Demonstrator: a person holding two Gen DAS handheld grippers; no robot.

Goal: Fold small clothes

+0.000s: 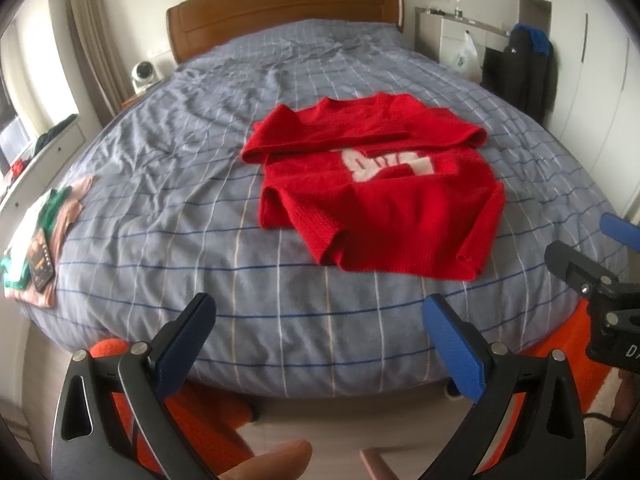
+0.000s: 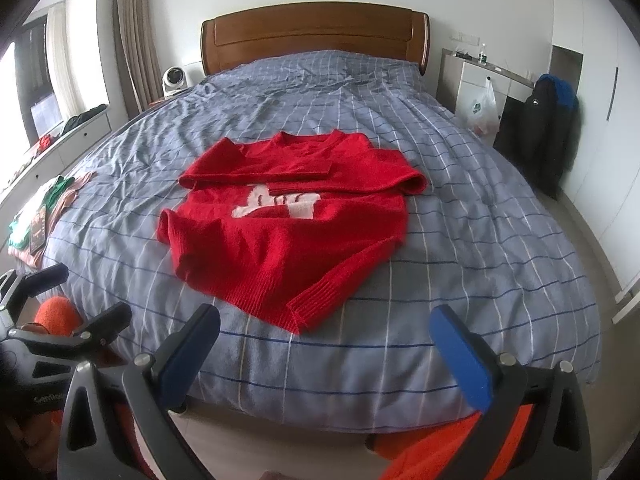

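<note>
Right wrist view, red sweater (image 2: 288,216) white lettering unreadable, both grippers' fingers (image 2: 460,360) wide apart, empty.

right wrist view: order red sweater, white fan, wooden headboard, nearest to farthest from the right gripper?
From the right gripper, open at the foot of the bed:
1. red sweater, mid-bed, straight ahead.
2. white fan, far left, beside the bed's head.
3. wooden headboard, far end, centre.
Fan and headboard are nearly level; that order is loose.
</note>
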